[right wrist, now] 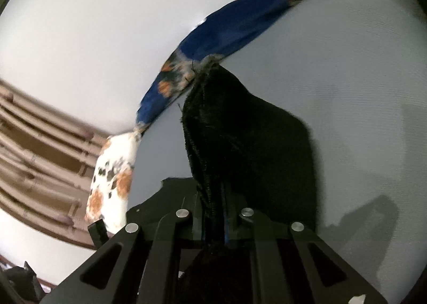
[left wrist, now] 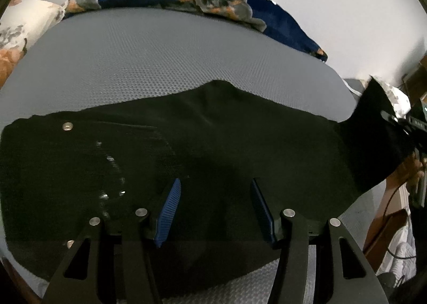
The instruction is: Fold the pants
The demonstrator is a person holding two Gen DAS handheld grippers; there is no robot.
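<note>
Black cloth is pinched in my right claw (right wrist: 213,221), jaws narrow on the hem end of the pants (left wrist: 186,160), lifted off the bed (left wrist: 160,64). Their long axis runs along its near edge. My left claw (left wrist: 213,208) hovers half-wide over the waist, holding nothing.

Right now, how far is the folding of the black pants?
Done: the pants lie spread flat on the grey mattress, waist button showing. In hand: the right gripper is shut on the leg end, lifted off the bed. The left gripper hovers open. Left: laying the leg over; no finished fold shows.
</note>
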